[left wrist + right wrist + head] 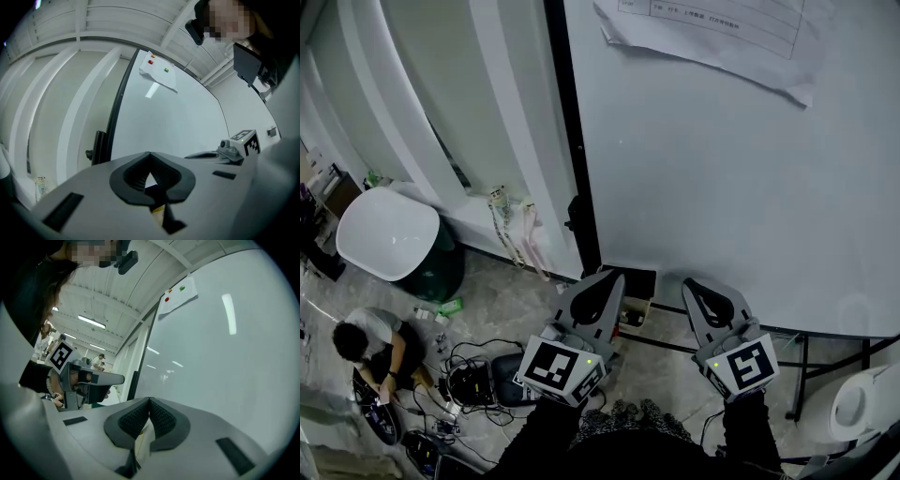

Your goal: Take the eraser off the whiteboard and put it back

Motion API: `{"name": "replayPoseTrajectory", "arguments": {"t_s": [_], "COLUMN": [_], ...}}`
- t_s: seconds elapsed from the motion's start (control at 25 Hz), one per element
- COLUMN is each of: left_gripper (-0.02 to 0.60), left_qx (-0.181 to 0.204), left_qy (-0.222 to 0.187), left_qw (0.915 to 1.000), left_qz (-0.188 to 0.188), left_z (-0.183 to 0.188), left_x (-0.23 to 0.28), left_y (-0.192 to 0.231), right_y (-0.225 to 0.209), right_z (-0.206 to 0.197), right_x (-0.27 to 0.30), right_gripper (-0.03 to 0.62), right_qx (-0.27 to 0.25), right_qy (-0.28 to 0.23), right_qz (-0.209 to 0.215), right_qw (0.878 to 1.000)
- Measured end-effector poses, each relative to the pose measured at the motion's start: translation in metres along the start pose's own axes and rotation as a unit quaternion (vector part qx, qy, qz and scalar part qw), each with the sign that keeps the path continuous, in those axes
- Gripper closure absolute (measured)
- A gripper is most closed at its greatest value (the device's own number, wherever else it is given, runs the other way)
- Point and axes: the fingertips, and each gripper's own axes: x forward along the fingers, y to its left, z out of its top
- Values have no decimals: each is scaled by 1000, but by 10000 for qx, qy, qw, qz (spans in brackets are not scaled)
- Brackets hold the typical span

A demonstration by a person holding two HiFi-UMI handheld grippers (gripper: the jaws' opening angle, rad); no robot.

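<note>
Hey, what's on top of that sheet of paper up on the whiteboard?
Sitting on the paper are a red magnet and an orange magnet near one corner, and a green magnet further along. Whatever the paper covers on the whiteboard is hidden.

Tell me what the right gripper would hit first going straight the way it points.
Most likely the whiteboard, near its left edge; its white face lies straight beyond the right gripper and its shut tips. How far off is unclear.

You face a large, glossy white whiteboard (722, 187) with a thin black frame. It stands upright, and a small black block (577, 214) sits on its left edge.
</note>
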Motion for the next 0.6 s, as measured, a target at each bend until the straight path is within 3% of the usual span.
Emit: {"name": "replayPoseTrajectory", "arguments": {"t_s": [0.24, 0.6], "left_gripper": [575, 575], "left_qx": [189, 224], "left_qy": [21, -54], "left_qw": [9998, 9996], "left_qz": [117, 170], "left_z": [0, 6], "left_x": [2, 10], "left_y": [-14, -29], "right_y": [-12, -12], "right_z": [8, 15], "right_x": [-9, -9], "right_gripper": [585, 585], "right_qx": [471, 467], "right_qy": [-212, -315], "right_qz": [-213, -133], "right_qw": [9984, 9983]}}
